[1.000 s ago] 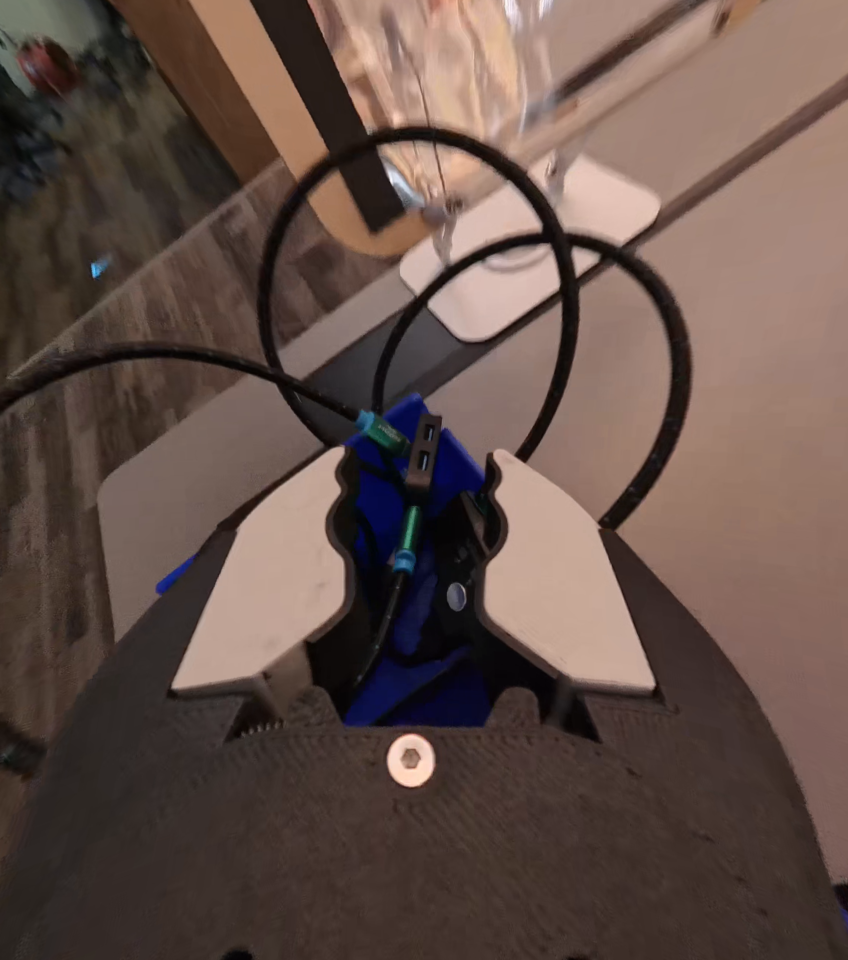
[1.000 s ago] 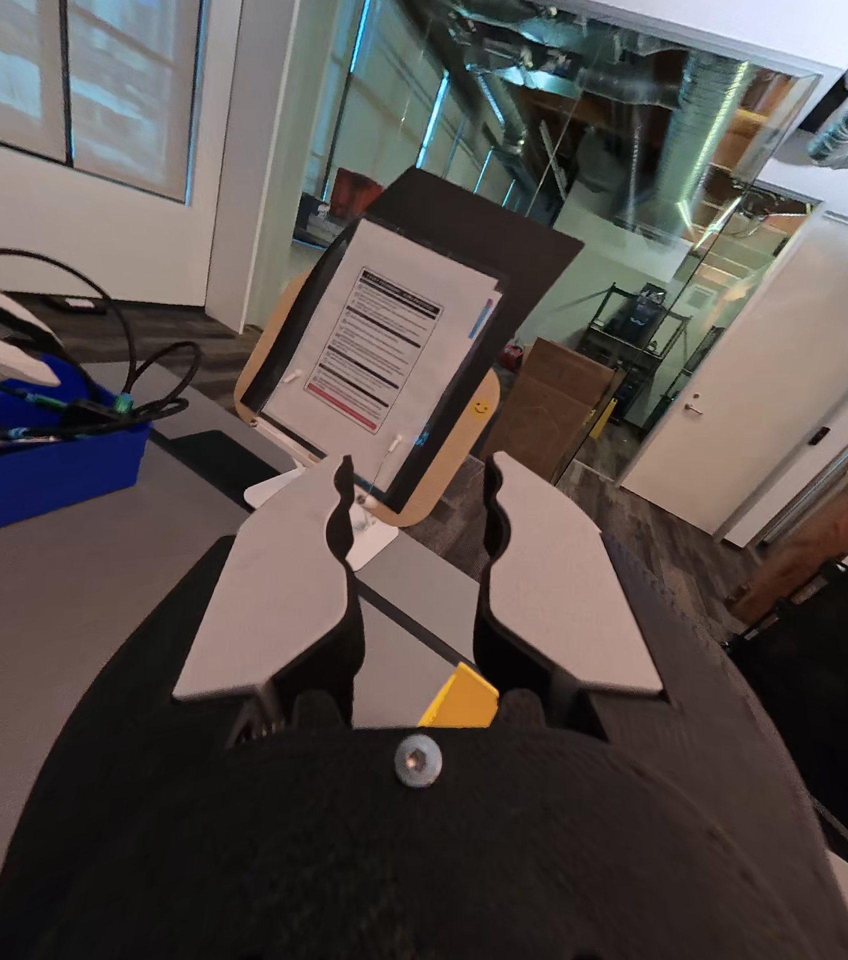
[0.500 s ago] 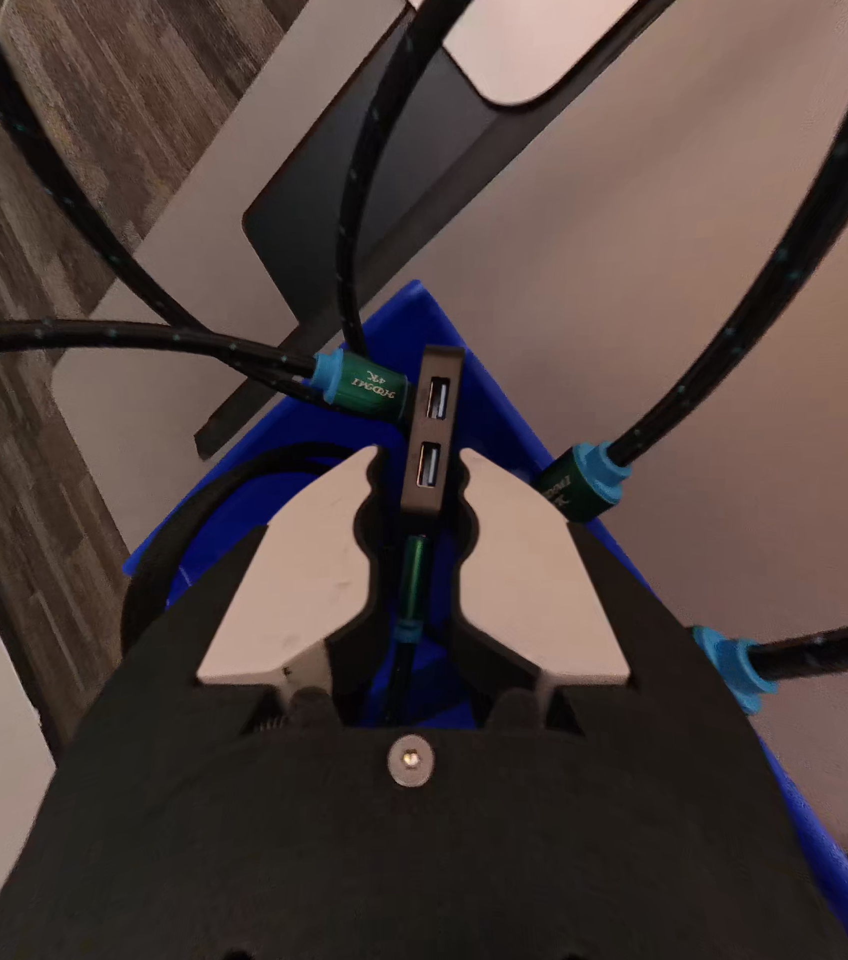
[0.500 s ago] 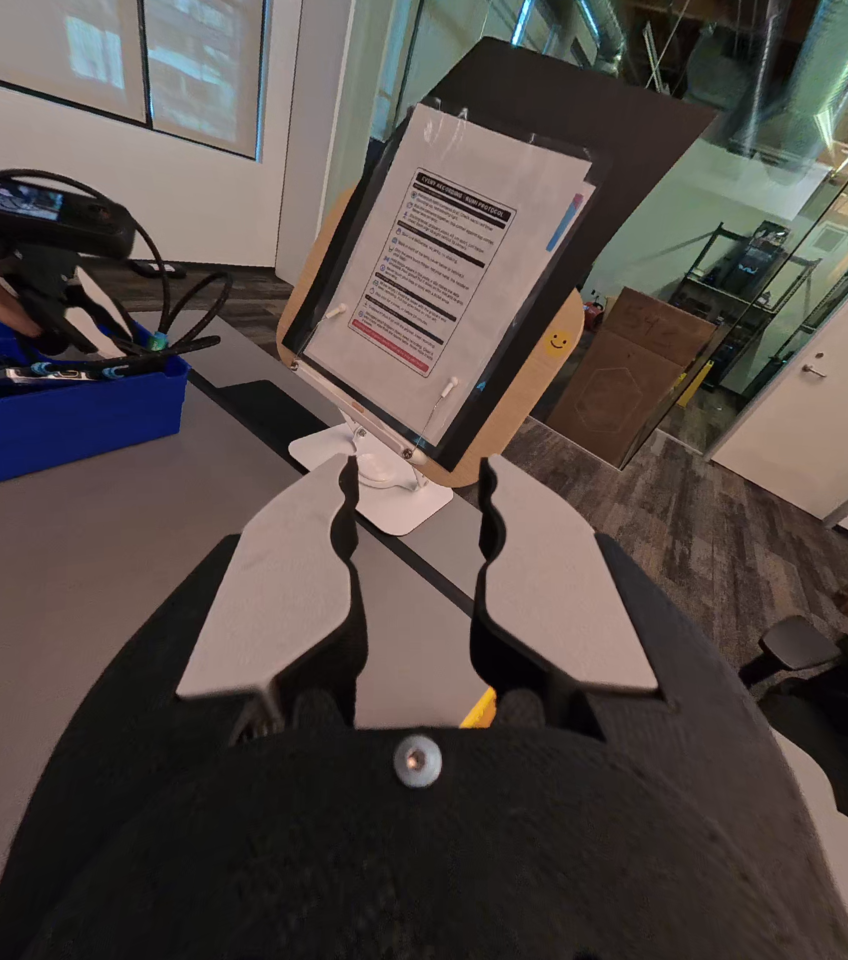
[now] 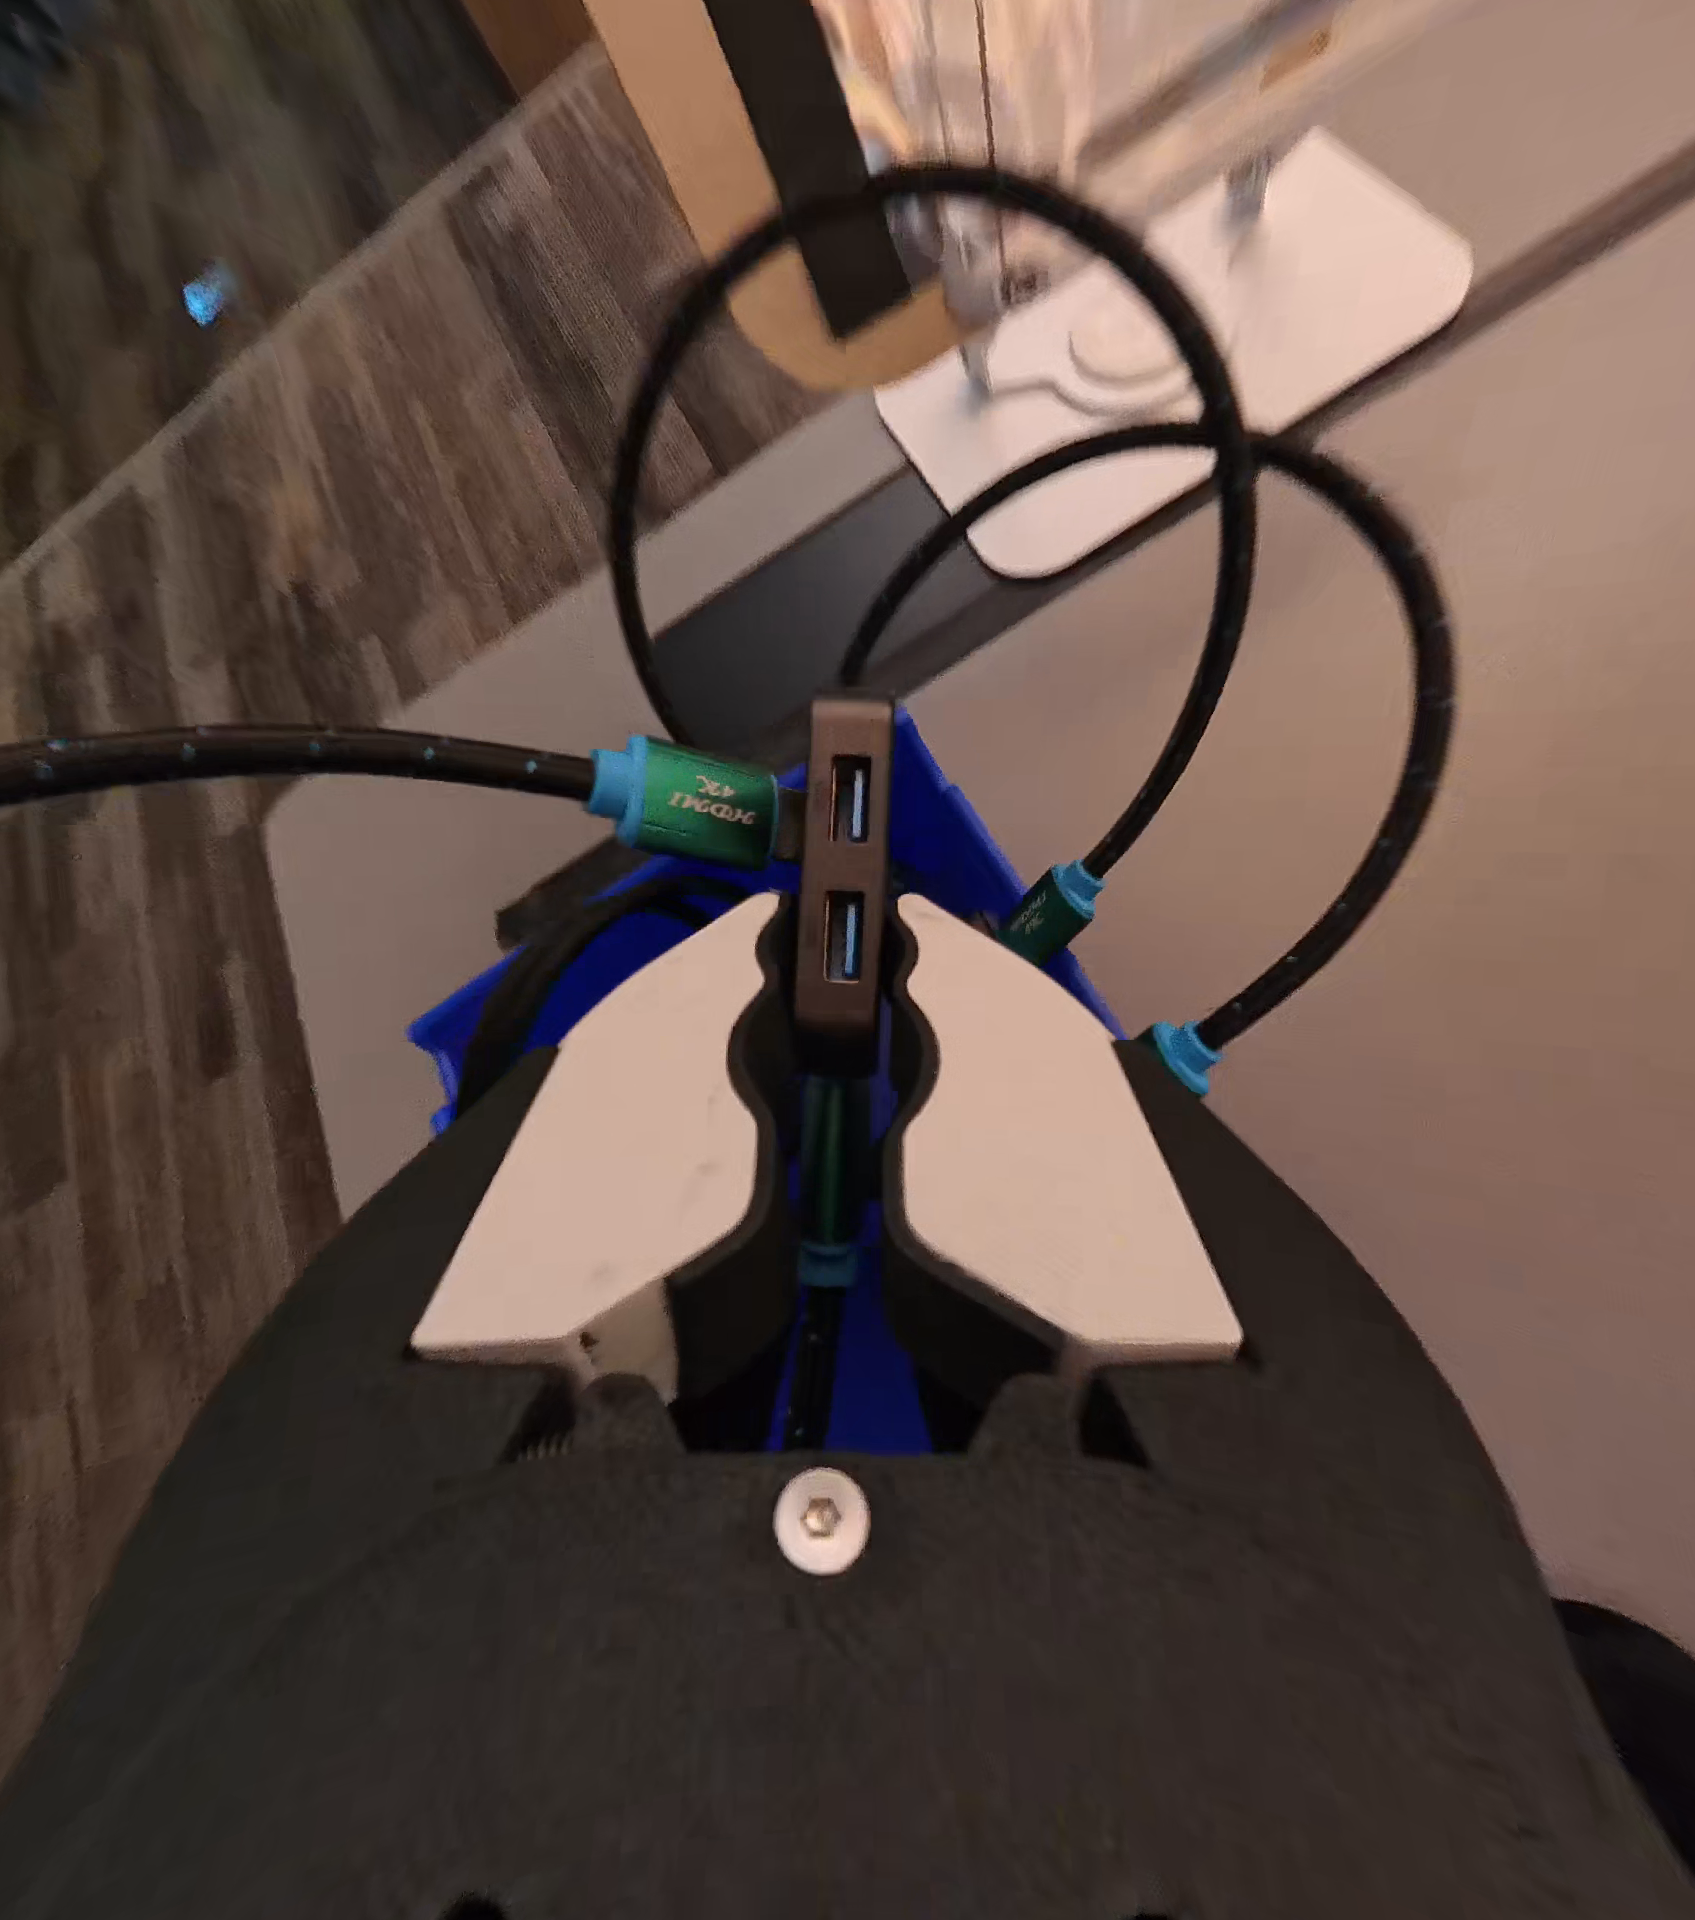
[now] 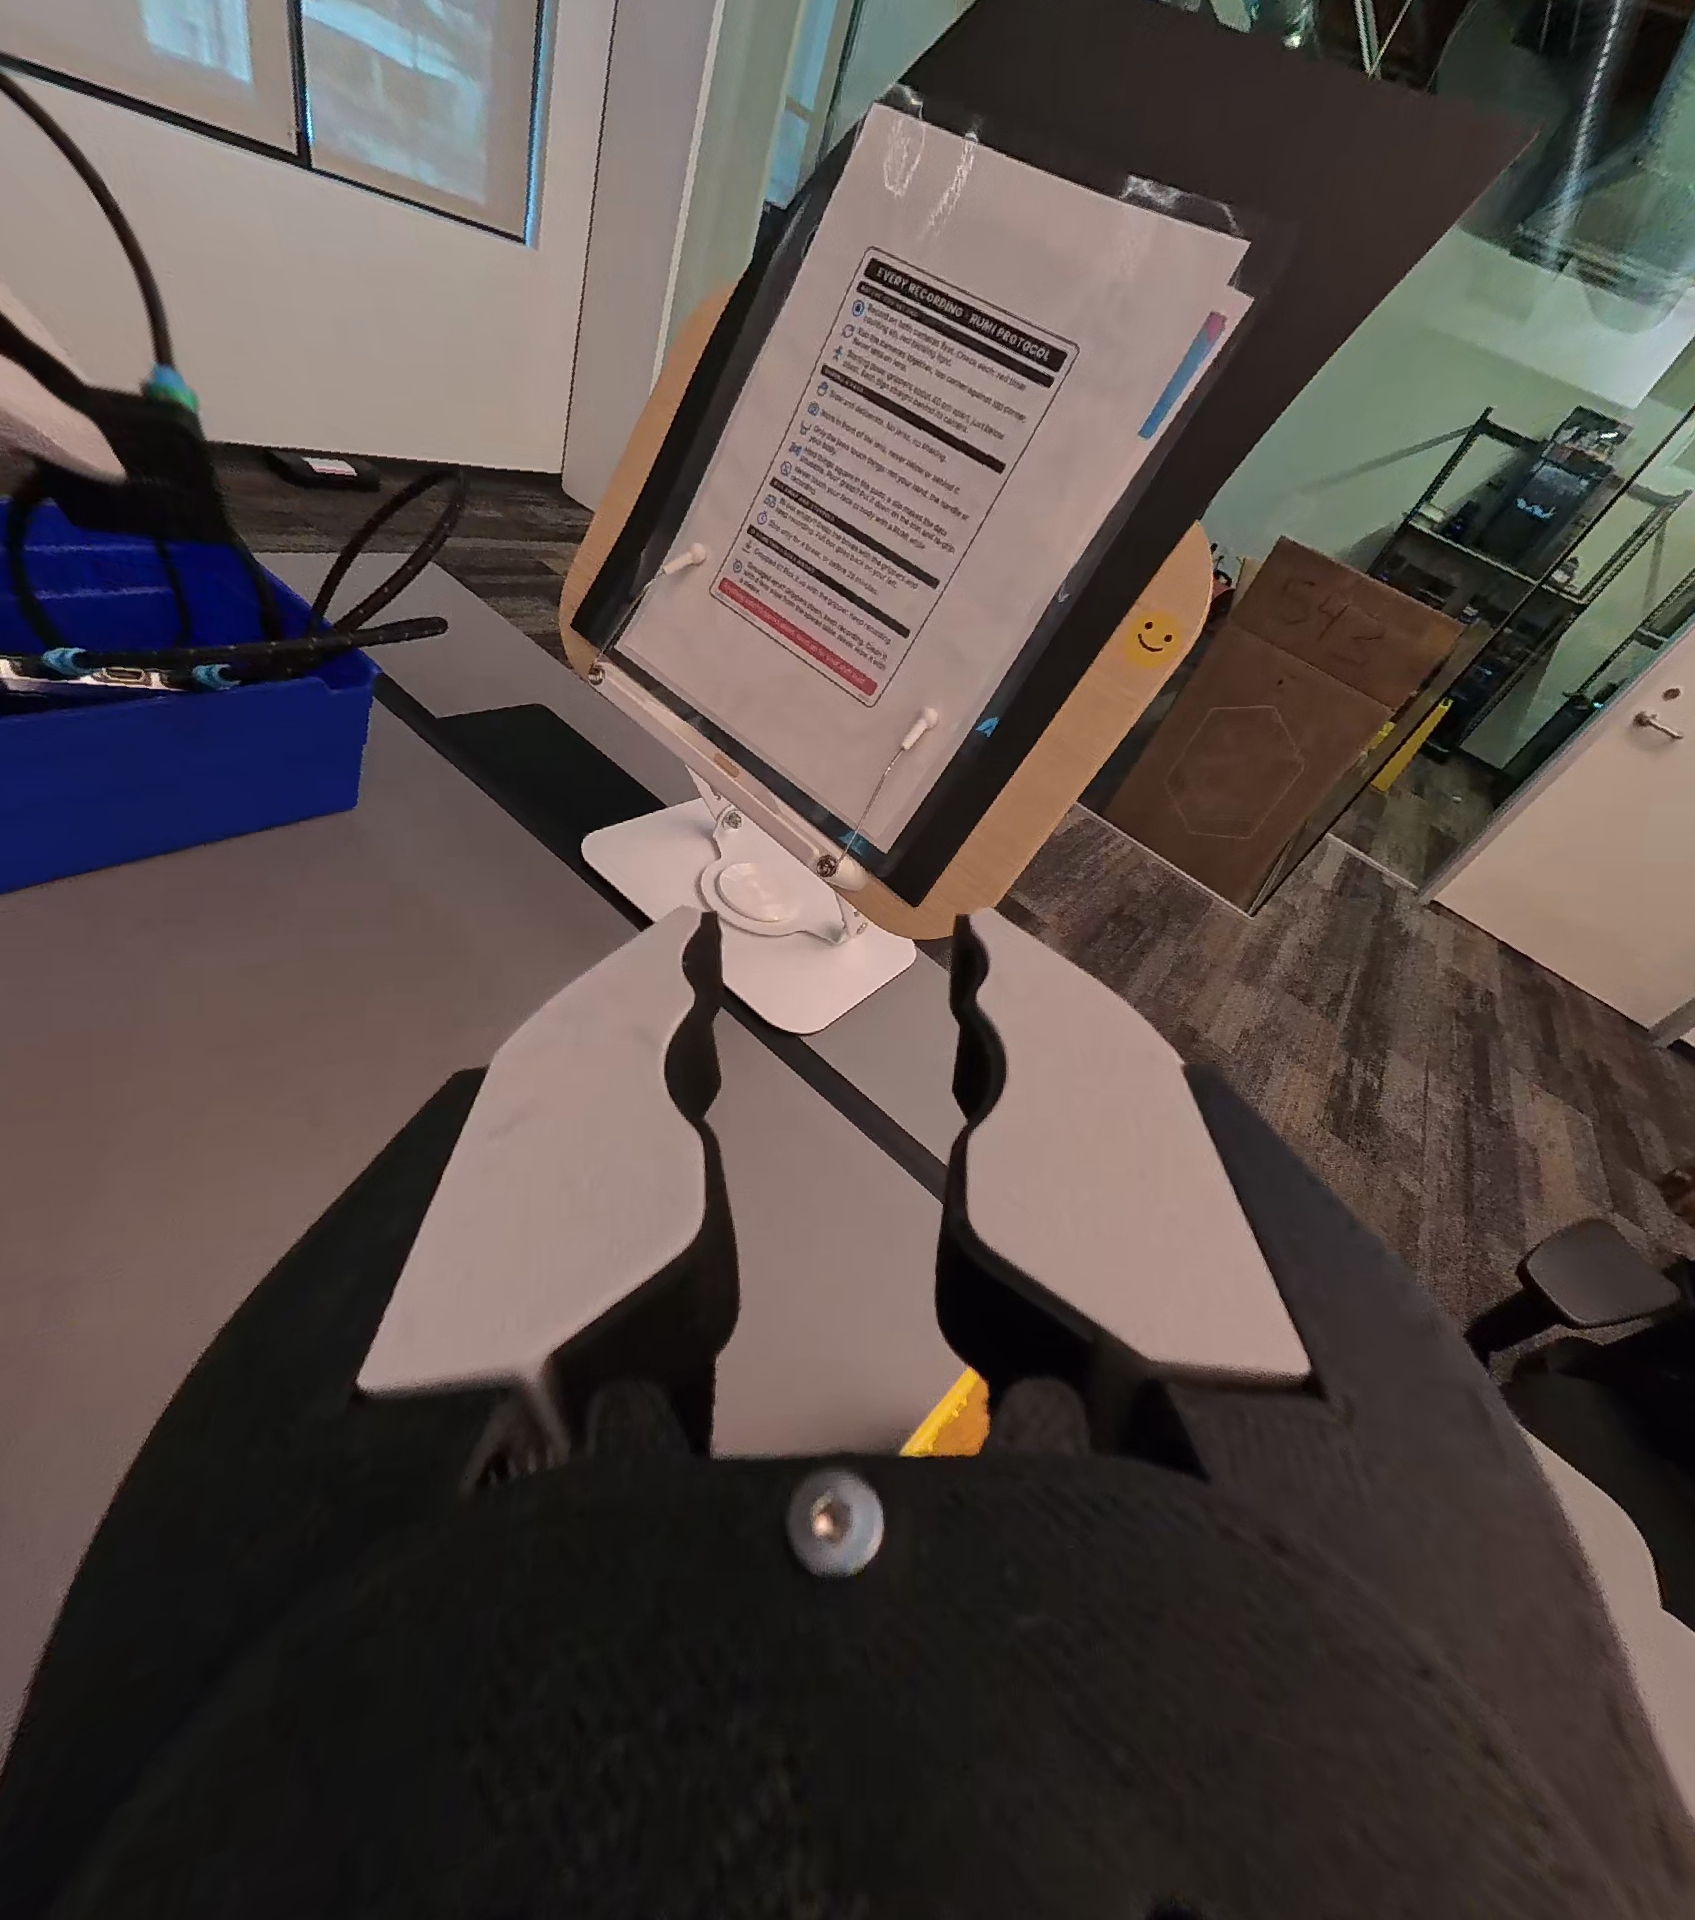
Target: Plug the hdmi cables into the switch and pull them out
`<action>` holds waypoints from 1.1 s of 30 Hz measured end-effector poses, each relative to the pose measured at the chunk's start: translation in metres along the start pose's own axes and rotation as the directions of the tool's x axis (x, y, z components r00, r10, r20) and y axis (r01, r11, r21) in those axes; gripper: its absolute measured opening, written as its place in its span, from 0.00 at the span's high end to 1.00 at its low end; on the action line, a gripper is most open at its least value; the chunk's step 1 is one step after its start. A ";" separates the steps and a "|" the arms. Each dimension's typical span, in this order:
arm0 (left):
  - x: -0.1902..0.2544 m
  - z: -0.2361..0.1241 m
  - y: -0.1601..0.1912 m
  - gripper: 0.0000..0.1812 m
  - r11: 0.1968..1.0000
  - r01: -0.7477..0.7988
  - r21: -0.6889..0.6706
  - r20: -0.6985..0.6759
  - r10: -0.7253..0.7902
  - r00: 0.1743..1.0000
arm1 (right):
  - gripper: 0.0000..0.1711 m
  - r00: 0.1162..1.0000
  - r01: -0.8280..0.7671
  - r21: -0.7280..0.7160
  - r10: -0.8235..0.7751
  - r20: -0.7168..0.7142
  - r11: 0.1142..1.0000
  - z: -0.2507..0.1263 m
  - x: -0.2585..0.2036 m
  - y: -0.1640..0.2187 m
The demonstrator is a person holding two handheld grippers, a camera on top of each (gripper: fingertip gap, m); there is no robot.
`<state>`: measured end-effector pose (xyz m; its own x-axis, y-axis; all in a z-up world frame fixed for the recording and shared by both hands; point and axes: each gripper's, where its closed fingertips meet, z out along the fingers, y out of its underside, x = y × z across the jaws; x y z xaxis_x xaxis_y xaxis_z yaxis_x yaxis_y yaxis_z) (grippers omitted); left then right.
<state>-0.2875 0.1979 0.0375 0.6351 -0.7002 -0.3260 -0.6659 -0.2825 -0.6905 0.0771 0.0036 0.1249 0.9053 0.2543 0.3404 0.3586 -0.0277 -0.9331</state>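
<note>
a grey table [image 6: 147, 1091] carried a blue bin [image 6: 126, 769] and a document stand [image 6: 884, 540], seen from the right wrist view. the left gripper [image 5: 841, 935] was clenched on the dark switch [image 5: 848, 862], pinched at its near end above the bin, long axis running straight ahead along the fingers and its two blue ports facing the camera. a braided hdmi cable [image 5: 230, 762] sat plugged into the switch's left side by a green connector [image 5: 703, 816]. more black cable loops [image 5: 936, 457] arched beyond. the right gripper [image 6: 827, 977] hung released over the table, holding nothing, well apart from the bin.
</note>
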 end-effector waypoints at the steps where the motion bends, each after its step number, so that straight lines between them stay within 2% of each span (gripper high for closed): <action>1: -0.001 -0.012 -0.007 0.92 0.999 0.003 0.045 0.020 -0.004 1.000 | 0.75 1.000 0.000 0.002 0.000 0.000 1.000 0.000 0.000 0.000; 4: -0.002 -0.054 -0.031 0.93 0.978 0.011 0.210 0.079 -0.028 0.997 | 0.76 1.000 0.004 0.009 -0.004 0.002 1.000 0.002 -0.003 -0.003; 7: 0.007 -0.104 -0.061 0.93 0.905 0.023 0.426 0.089 -0.068 0.994 | 0.76 1.000 0.018 0.035 -0.018 0.025 0.999 0.007 -0.015 -0.011; 12: 0.059 -0.170 -0.088 0.93 0.766 -0.004 0.642 -0.036 0.035 0.999 | 0.76 0.990 0.096 0.118 -0.108 0.095 0.988 0.025 -0.062 -0.033; 17: 0.120 -0.205 -0.108 0.93 0.648 0.059 0.760 -0.214 0.164 0.963 | 0.75 0.954 0.196 0.332 -0.258 0.154 0.923 0.026 -0.142 -0.076; 19: 0.144 -0.205 -0.118 0.93 0.623 0.151 0.767 -0.337 0.191 0.922 | 0.74 0.935 0.273 0.382 -0.336 0.109 0.883 0.023 -0.166 -0.087; 21: 0.167 -0.200 -0.126 0.93 0.621 0.240 0.746 -0.459 0.217 0.862 | 0.75 0.906 0.390 0.373 -0.423 0.006 0.842 0.024 -0.176 -0.090; 24: 0.191 -0.194 -0.136 0.93 0.609 0.369 0.702 -0.597 0.220 0.772 | 0.76 0.818 0.573 0.306 -0.509 -0.266 0.760 0.021 -0.161 -0.096; 26: 0.203 -0.189 -0.139 0.93 0.618 0.426 0.661 -0.665 0.220 0.713 | 0.78 0.749 0.647 0.243 -0.544 -0.378 0.722 0.019 -0.149 -0.096; 29: 0.218 -0.180 -0.139 0.93 0.656 0.474 0.588 -0.746 0.212 0.631 | 0.88 0.700 0.697 0.209 -0.587 -0.407 0.686 0.019 -0.146 -0.093; 33: 0.225 -0.164 -0.140 0.93 0.682 0.515 0.520 -0.797 0.171 0.579 | 0.97 0.669 0.724 0.149 -0.633 -0.390 0.674 0.020 -0.140 -0.086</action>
<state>-0.1154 -0.0278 0.1667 -0.0587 -0.9764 0.2079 0.0763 -0.2120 -0.9743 -0.0851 -0.0101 0.1556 0.4678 -0.1892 0.8633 0.8629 0.3092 -0.3998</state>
